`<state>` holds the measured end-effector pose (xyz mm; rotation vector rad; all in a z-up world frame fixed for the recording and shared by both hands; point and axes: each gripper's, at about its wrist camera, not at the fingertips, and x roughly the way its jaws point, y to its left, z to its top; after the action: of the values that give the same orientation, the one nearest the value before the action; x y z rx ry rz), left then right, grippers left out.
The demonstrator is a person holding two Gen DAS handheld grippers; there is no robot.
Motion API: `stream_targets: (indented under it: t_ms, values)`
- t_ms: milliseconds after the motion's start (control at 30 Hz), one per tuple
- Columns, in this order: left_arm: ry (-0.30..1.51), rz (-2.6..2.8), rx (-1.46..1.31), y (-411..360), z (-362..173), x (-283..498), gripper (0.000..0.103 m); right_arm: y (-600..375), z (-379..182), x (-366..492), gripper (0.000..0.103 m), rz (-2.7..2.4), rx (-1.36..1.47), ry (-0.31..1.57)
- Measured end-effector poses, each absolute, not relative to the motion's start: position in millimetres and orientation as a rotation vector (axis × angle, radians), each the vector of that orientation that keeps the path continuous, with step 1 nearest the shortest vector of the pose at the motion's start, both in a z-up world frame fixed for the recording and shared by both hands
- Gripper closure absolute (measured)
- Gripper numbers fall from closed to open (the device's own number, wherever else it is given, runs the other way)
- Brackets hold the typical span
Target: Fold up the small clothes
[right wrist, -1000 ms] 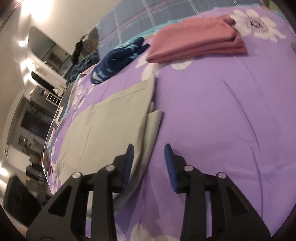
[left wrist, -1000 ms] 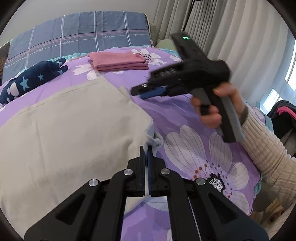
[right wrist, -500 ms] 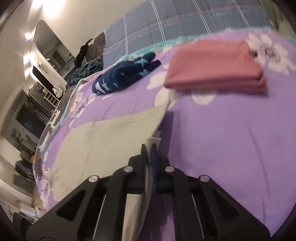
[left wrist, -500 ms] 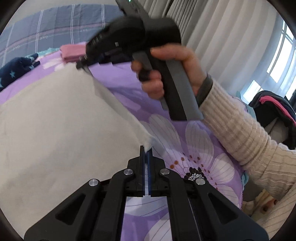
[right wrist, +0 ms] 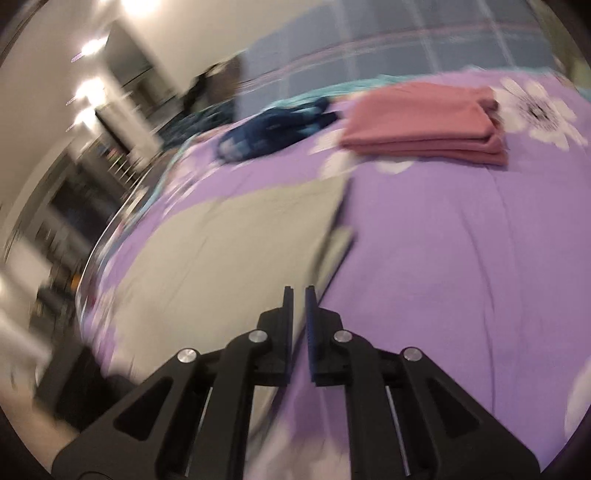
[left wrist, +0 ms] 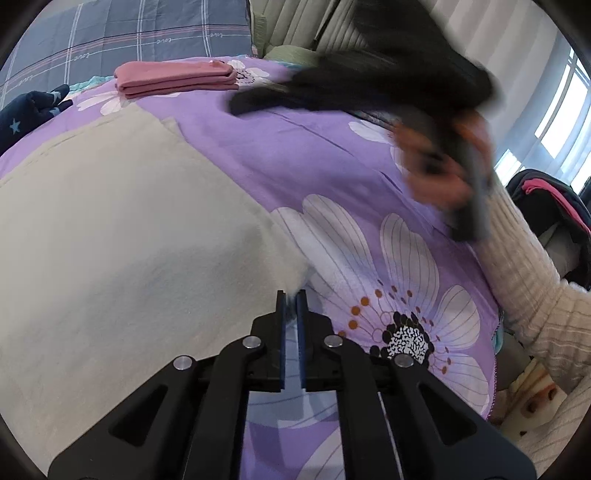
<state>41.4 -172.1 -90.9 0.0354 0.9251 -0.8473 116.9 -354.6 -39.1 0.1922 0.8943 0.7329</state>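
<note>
The left gripper [left wrist: 291, 297] pointed down at a beige cloth [left wrist: 129, 229] spread flat on a purple flowered bedspread [left wrist: 332, 155]. Its two blue pads stood a little apart and were opening. The near corner of the cloth sat right at the tips, but the pads did not squeeze it.

Only the left wrist view showed the right gripper [left wrist: 240, 107], a dark blur above the bedspread, away from the cloth. A hand [left wrist: 439, 173] held its handle, and a cream ribbed sleeve [left wrist: 517, 266] ran back from it. This view also showed pale curtains [left wrist: 461, 33], a bright window and a dark bag with a pink strap [left wrist: 554, 199] at the right.

The right wrist view was blurry. The right gripper [right wrist: 300, 293] had a thin gap between its pads, and they were opening with nothing between them. The edge of the beige cloth [right wrist: 229, 251] lay below and past the tips. Only this view showed the dim room to the left, with bright lamps [right wrist: 88, 88] on the wall.

Both views showed a folded pink cloth [left wrist: 173, 77] [right wrist: 424, 122] far up the bed, a dark blue garment with stars [left wrist: 26, 114] [right wrist: 273, 125] left of it, and a grey checked blanket [left wrist: 129, 33] [right wrist: 406, 40] behind
</note>
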Motion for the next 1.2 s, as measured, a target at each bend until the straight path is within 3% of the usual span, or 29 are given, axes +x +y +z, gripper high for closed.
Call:
stream_targets:
  t_ms: [100,300,367,433,567,667,833,1067,1200]
  values:
    - [0.901,-0.802,0.054,-161.2,-85.4,38.2,0.080,-356.6,-40.3,70.9,0.075,0.810,0.176,0.870]
    - [0.863,-0.651,0.097,-125.4,-78.3,40.1,0.077,-343.0,-72.8,37.0,0.074,0.794,0.137,0.972]
    - [0.864,-0.595,0.087,-109.8,-79.9,41.9,0.071,-338.5,-82.5,38.2,0.074,0.815,0.178,1.008]
    - [0.877,-0.559,0.084,-97.9,-85.0,46.6,0.070,-331.8,-82.4,40.5,0.098,0.789,0.164,1.017]
    - [0.887,-0.545,0.081,-87.3,-91.9,46.3,0.070,-335.6,-59.0,27.6,0.098,0.775,0.095,0.921]
    - [0.881,-0.548,0.096,-90.5,-93.2,47.4,0.070,-348.5,-88.8,38.9,0.102,0.691,0.091,1.061]
    - [0.873,-0.546,0.102,-82.2,-90.7,36.8,0.070,-341.1,-76.8,30.4,0.101,0.655,0.051,1.048]
    - [0.823,-0.456,0.028,-23.0,-79.3,8.0,0.062,-325.0,-40.0,7.6,0.091,0.600,0.064,0.907]
    - [0.798,-0.341,-0.030,30.8,-75.6,-6.5,0.062,-295.5,-66.0,15.6,0.089,0.544,0.028,0.944]
